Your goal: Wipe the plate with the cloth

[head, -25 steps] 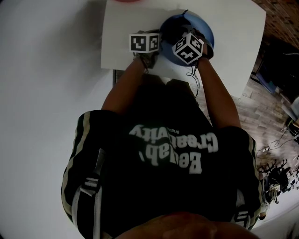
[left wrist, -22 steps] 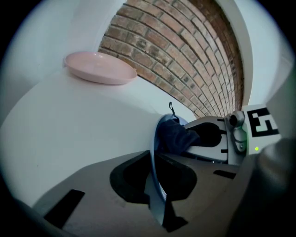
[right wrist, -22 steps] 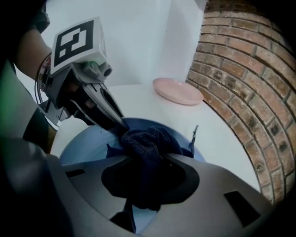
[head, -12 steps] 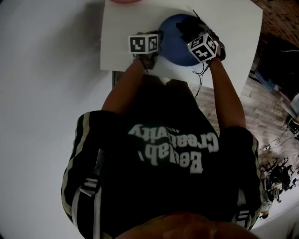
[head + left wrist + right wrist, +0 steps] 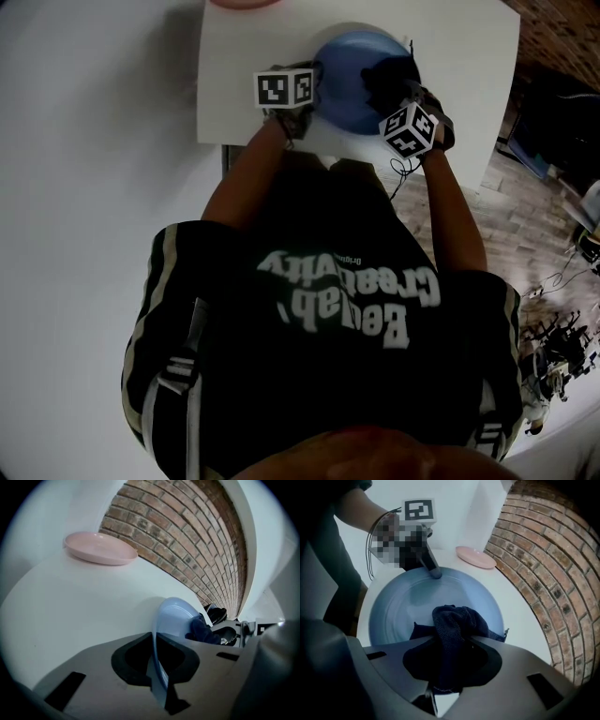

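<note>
Wiping in hand: my left gripper [image 5: 157, 674] clamps the plate [image 5: 176, 618] rim; right gripper [image 5: 446, 670] pinches the cloth [image 5: 453, 620]. Next I should sweep toward upper left.

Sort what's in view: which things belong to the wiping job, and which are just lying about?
In the job: blue plate, rim clamped in the left gripper; cloth, clamped in the right gripper and pressed on that plate.
Lying about: pink plate, farther back on the table, untouched.
</note>
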A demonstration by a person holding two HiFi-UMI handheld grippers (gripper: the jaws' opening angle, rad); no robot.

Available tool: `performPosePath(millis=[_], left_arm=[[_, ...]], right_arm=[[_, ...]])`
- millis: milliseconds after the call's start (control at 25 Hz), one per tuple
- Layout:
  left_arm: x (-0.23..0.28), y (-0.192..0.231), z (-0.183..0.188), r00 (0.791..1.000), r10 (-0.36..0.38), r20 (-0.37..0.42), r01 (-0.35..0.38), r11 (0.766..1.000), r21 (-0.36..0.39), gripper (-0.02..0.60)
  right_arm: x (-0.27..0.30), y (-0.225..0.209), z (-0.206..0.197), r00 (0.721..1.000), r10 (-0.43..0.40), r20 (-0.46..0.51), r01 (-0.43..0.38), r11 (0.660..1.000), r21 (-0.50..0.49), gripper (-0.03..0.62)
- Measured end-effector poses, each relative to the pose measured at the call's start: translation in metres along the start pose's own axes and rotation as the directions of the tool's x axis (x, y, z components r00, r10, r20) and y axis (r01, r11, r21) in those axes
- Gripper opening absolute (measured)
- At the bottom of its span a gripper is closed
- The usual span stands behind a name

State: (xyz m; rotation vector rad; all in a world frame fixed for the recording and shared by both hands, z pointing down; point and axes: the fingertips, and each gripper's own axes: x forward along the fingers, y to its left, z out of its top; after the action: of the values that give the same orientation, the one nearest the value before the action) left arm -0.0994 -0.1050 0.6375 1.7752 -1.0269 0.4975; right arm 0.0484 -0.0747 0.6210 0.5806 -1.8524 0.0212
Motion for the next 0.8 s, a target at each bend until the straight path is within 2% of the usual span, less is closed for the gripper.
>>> performPosePath(millis=[440, 640, 800], left_arm=[[0.001, 0.000, 0.000, 1.000, 0.006, -0.003, -0.006, 1.000, 0.005, 0.015], [0.001, 0.000, -0.001, 1.000, 0.009, 0.001, -0.009, 1.000, -0.002, 0.017], [0.000, -0.002, -0.001, 1.000, 0.003, 0.002, -0.003, 1.000, -0.002, 0.017]], right_arm=[[-0.012, 0.059, 0.005, 0.992, 0.126, 0.025, -0.126, 0.992, -0.021, 0.083], [-0.007, 0.078, 0.024, 0.977, 0.202, 0.063, -0.199, 0.979, -0.050, 0.083], [-0.001, 0.082, 0.046, 0.972, 0.215, 0.093, -0.211, 0.976, -0.053, 0.084]])
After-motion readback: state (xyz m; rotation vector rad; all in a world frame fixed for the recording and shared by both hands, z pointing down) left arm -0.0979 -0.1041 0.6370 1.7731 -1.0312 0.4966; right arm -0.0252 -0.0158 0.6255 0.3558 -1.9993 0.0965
